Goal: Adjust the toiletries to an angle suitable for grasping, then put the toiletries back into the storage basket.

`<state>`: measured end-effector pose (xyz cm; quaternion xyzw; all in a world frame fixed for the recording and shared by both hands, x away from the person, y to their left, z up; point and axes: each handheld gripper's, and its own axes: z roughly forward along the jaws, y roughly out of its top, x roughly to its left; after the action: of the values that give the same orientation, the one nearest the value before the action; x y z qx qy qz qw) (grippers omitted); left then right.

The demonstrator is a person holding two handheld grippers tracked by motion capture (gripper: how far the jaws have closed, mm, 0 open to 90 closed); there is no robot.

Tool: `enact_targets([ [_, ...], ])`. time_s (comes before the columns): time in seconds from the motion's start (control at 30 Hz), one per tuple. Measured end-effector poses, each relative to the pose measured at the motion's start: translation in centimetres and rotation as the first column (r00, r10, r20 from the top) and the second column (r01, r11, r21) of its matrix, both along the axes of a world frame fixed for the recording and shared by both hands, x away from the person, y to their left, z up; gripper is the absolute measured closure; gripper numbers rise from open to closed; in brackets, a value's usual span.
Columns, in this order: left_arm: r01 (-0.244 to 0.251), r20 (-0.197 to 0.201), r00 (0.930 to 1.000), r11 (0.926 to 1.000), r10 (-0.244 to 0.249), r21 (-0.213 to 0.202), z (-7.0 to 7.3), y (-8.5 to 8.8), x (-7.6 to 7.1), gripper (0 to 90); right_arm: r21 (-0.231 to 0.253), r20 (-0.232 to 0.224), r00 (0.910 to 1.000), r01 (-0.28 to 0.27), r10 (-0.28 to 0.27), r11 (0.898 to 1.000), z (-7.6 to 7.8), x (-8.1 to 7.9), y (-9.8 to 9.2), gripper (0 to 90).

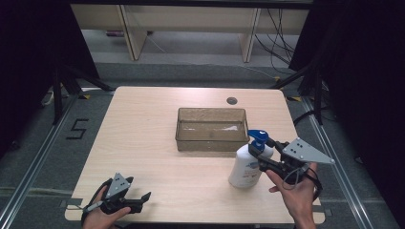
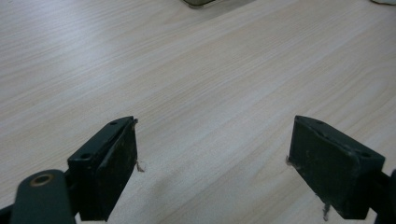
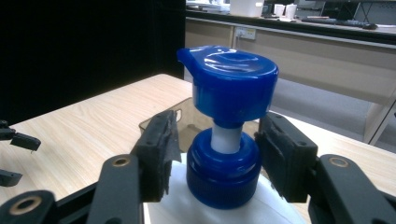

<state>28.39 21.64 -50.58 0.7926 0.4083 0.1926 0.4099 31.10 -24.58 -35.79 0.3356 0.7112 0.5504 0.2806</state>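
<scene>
Standing on the pale wooden surface (image 1: 143, 138), near its right front edge: a white pump bottle (image 1: 244, 167) with a blue pump head (image 3: 231, 84). Just behind it, a clear brownish tray (image 1: 211, 129), in the middle. Right gripper (image 1: 258, 153) spread around the blue collar, jaws on both sides, not touching. Left gripper (image 1: 141, 198) released, low over bare wood at front left. Grey floor, dark curtains, desks beyond.

One bench (image 1: 143, 138). On it, one clear bin (image 1: 211, 129) and one white pump bottle (image 1: 246, 164) with a blue pump head. Two claws: the left claw (image 1: 143, 198) and the right claw (image 1: 255, 150). Two hands (image 1: 102, 217) hold them.
</scene>
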Motion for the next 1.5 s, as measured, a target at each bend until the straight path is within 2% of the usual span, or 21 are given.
enact_targets([
  [0.1,0.001,-0.002,1.0,1.0,-0.001,-0.006,-0.1,-0.1,0.1,14.8,-0.004,0.005,1.0,0.004,-0.004,1.0,-0.1,0.1,0.0,50.5],
  [0.17,0.003,-0.014,0.9999,0.9999,-0.003,0.017,-0.1,0.0,0.3,14.7,-0.004,0.004,1.0,0.006,-0.006,1.0,-0.1,0.2,0.0,52.5],
  [0.2,0.004,-0.011,0.9999,1.0,-0.004,0.006,-0.1,0.0,0.3,14.7,0.005,0.002,1.0,0.001,-0.001,1.0,-0.2,0.3,0.0,53.4],
  [0.23,0.008,-0.012,0.9999,0.9996,-0.007,0.026,-0.1,0.0,0.5,14.8,0.004,0.005,1.0,0.0,0.0,1.0,-0.2,0.3,-0.2,54.5],
  [0.27,0.0,-0.012,0.9999,0.9999,0.0,0.011,-0.1,-0.1,0.4,14.8,0.004,0.005,1.0,0.0,0.0,1.0,-0.2,0.3,-0.2,54.5],
  [0.3,0.007,-0.009,0.9999,0.9999,-0.007,0.011,-0.1,-0.2,0.5,14.8,0.029,-0.003,1.0,-0.004,0.004,1.0,-0.2,0.3,-0.3,54.8],
  [0.33,0.005,-0.009,0.9999,1.0,-0.005,-0.005,-0.2,-0.3,0.4,14.8,0.018,0.008,0.9999,-0.006,0.006,1.0,-0.2,0.5,-0.3,54.9],
  [0.47,0.011,-0.013,0.9999,0.9998,-0.011,0.016,-0.1,-0.1,0.3,14.8,0.01,0.004,1.0,-0.001,0.001,1.0,-0.1,0.5,-0.1,55.8],
  [0.5,0.013,-0.003,0.9999,0.9996,-0.013,0.025,0.0,0.1,0.2,14.8,0.013,0.015,0.9999,-0.003,0.003,1.0,0.0,0.5,-0.1,58.7],
  [0.53,0.013,-0.003,0.9999,0.9996,-0.013,0.025,0.0,0.1,0.2,14.7,0.013,0.015,0.9999,-0.003,0.003,1.0,0.0,0.5,-0.1,58.7],
  [0.57,0.001,-0.001,1.0,1.0,-0.001,-0.006,-0.1,-0.1,0.2,14.7,0.023,0.014,0.9999,-0.005,0.005,1.0,0.0,0.5,-0.1,59.5],
  [0.6,0.006,-0.003,1.0,0.9999,-0.006,0.011,0.0,0.0,0.2,14.8,0.02,0.023,0.9997,-0.007,0.006,1.0,0.1,0.6,-0.1,59.8],
  [0.63,0.001,0.0,1.0,1.0,-0.001,-0.003,-0.1,-0.1,0.1,14.8,0.031,0.026,0.9996,-0.016,0.015,0.999,0.1,0.6,0.0,60.2],
  [0.7,0.001,0.0,1.0,1.0,-0.001,0.0,-0.1,-0.1,0.1,14.8,0.014,0.037,0.9993,-0.006,0.006,1.0,0.2,0.6,0.0,60.8],
  [0.77,0.006,-0.002,1.0,1.0,-0.006,0.0,-0.1,-0.1,0.1,14.8,0.026,0.038,0.9993,-0.007,0.006,1.0,0.2,0.6,0.0,62.1],
  [0.87,0.004,-0.001,1.0,1.0,-0.004,0.006,0.0,0.0,0.1,14.8,0.03,0.042,0.9991,-0.007,0.006,1.0,0.2,0.6,-0.1,62.2],
  [0.97,0.009,0.001,1.0,0.9999,-0.009,0.011,0.0,0.0,0.1,14.8,0.043,0.027,0.9996,-0.01,0.008,0.999,0.2,0.6,0.1,62.3],
  [1.2,0.006,0.001,1.0,1.0,-0.006,0.003,0.0,0.0,0.0,14.8,0.027,0.032,0.9995,-0.003,0.002,1.0,0.4,0.7,0.1,62.3],
  [1.23,0.011,-0.002,0.9999,0.9997,-0.011,0.024,0.1,0.1,-0.1,14.8,0.025,0.028,0.9996,0.004,-0.005,1.0,0.4,0.7,0.2,62.3],
  [1.43,0.009,0.001,1.0,0.9999,-0.009,0.01,0.1,0.1,0.0,14.9,0.019,0.005,1.0,-0.003,0.003,1.0,0.7,1.0,0.5,62.4],
  [1.5,0.007,0.002,1.0,0.9997,-0.007,0.024,0.0,0.1,0.0,14.9,0.018,0.022,0.9998,-0.001,0.001,1.0,0.9,1.1,0.5,62.5],
])
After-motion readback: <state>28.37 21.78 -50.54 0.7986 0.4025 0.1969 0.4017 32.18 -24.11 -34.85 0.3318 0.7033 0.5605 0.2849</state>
